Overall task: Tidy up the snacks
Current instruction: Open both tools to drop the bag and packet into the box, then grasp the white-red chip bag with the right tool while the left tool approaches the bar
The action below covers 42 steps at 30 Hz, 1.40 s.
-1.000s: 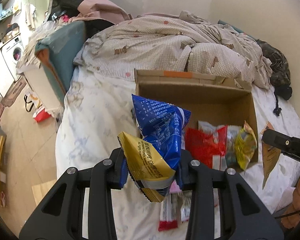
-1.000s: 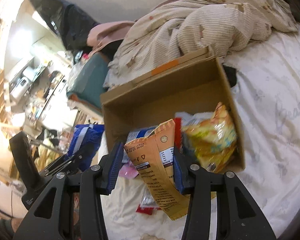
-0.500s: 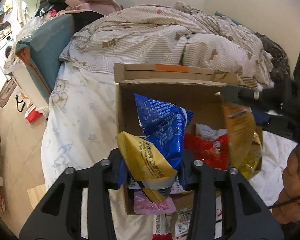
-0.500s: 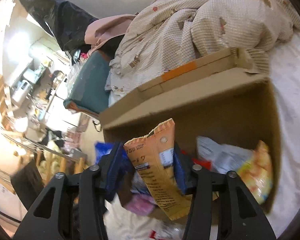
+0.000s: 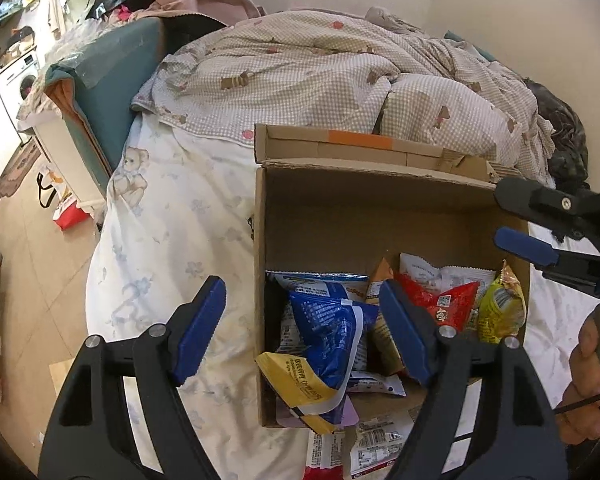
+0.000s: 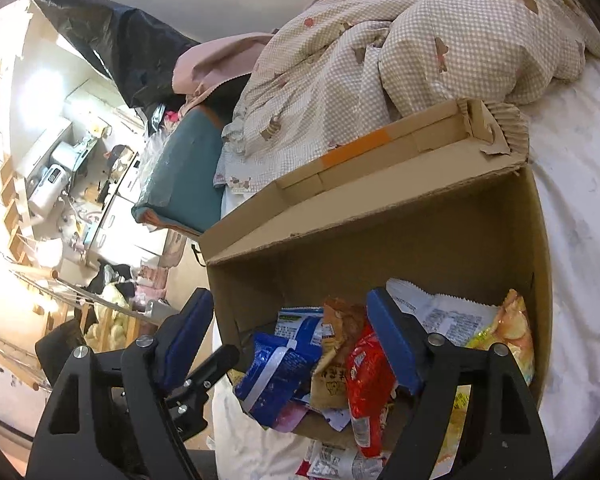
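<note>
An open cardboard box (image 5: pixel 380 208) stands on the bed and holds several snack packets. My left gripper (image 5: pixel 302 286) hangs over its left wall with its jaws opening. A blue and yellow bag (image 5: pixel 324 332) lies loose in the box below it, touched by neither pad. My right gripper (image 6: pixel 290 296) hovers over the box (image 6: pixel 420 240), its jaws opening too. An orange packet (image 6: pixel 336 360) rests free among a blue bag (image 6: pixel 276 368) and a red packet (image 6: pixel 368 376). The left view shows the right gripper (image 5: pixel 532 220) at the box's right edge.
Loose packets (image 5: pixel 364 444) lie on the white sheet (image 5: pixel 172 220) in front of the box. A checked duvet (image 5: pixel 320 76) is heaped behind it. A teal cushion (image 5: pixel 108 92) and the floor (image 5: pixel 32 272) are to the left. A person's hand (image 5: pixel 584 380) shows at the right.
Both grippers opened and let go: the blue and yellow bag and the orange packet dropped into the box. The right gripper moved in over the box.
</note>
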Available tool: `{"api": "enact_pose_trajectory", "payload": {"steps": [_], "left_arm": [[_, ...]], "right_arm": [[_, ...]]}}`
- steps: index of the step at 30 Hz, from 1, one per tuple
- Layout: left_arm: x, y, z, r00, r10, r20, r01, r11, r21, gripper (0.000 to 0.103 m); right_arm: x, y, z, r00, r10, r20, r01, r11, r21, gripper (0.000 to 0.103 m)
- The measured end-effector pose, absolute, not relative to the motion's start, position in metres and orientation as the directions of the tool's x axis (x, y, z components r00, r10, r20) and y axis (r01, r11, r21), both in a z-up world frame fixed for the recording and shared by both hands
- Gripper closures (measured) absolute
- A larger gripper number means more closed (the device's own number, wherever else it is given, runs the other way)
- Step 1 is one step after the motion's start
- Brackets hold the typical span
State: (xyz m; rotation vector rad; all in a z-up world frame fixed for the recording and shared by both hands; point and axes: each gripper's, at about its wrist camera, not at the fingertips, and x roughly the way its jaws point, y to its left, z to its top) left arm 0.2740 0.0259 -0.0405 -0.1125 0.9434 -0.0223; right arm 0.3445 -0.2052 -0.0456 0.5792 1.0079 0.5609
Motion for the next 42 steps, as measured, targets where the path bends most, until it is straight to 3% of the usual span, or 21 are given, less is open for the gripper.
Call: {"api": "enact_pose_trajectory", "payload": {"steps": [42], "left_arm": [[0.177, 0.046, -0.031, 0.565, -0.038, -0.824, -0.074, 0.993, -0.096, 0.027]], "right_arm": [[0.202, -0.244, -0.081, 0.352, 0.565, -0.746, -0.011, 0.8, 0.6, 0.021]]}}
